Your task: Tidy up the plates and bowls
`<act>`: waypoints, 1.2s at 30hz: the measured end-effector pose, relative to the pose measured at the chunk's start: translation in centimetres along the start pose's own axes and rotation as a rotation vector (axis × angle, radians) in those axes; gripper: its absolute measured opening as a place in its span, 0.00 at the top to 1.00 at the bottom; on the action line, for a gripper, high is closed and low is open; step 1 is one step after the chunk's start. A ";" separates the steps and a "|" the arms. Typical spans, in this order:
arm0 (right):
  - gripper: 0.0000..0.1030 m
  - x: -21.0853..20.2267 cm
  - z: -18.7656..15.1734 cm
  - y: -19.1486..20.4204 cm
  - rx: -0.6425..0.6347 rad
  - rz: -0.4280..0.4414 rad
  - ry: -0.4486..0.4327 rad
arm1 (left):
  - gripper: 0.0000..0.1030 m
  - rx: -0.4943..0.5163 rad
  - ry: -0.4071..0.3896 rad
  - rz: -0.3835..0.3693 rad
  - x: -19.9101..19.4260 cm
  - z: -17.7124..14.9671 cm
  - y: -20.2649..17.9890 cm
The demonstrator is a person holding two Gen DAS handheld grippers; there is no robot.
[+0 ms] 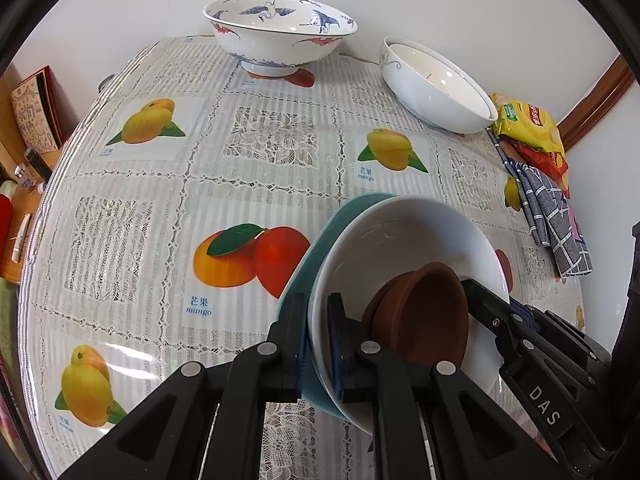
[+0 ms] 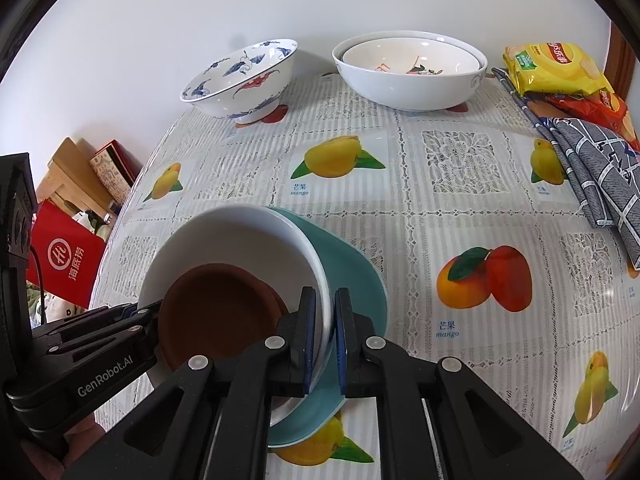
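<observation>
A stack of dishes is held between my two grippers: a teal plate [image 1: 316, 240] at the bottom, a white plate [image 1: 400, 236] on it, and brown saucers [image 1: 424, 312] on top. My left gripper [image 1: 316, 320] is shut on the left rim of the teal and white plates. My right gripper [image 2: 325, 316] is shut on their right rim; the stack also shows there, with teal plate [image 2: 352, 280], white plate [image 2: 240, 240] and brown saucers [image 2: 216, 312]. A blue-patterned bowl [image 1: 276, 32] and nested white bowls [image 1: 436, 88] stand at the far edge.
The table [image 1: 160, 200] has a lace cloth with mango prints. Snack bags [image 2: 556, 68] and a grey checked cloth [image 2: 596, 176] lie at the right edge. A red bag [image 2: 64, 260] and boxes stand off the left side. A wall lies behind the table.
</observation>
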State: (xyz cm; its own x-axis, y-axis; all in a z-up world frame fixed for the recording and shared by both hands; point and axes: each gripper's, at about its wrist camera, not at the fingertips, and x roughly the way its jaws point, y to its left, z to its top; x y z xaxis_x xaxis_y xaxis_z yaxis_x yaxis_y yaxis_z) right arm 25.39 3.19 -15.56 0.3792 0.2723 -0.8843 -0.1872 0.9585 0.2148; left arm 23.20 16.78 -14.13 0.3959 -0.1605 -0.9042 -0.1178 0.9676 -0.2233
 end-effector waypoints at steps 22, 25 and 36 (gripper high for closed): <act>0.76 -5.3 -2.8 0.8 -0.082 -0.008 -0.045 | 0.62 0.020 -0.073 0.005 -5.5 -2.8 -0.4; 0.66 -7.4 -3.7 0.7 -0.088 -0.010 -0.066 | 0.56 0.043 -0.106 0.023 -7.2 -3.9 -1.3; 0.65 -15.1 -8.3 -2.4 -0.053 -0.109 -0.110 | 0.36 0.131 -0.228 0.057 -12.8 -9.3 -6.5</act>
State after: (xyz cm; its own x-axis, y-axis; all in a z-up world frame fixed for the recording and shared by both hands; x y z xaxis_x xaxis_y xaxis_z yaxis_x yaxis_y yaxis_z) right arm 12.58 -3.88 -6.19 0.4966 0.1773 -0.8497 -0.1857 0.9780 0.0955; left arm 10.40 10.71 -4.53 0.5890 -0.0713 -0.8050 -0.0327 0.9932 -0.1118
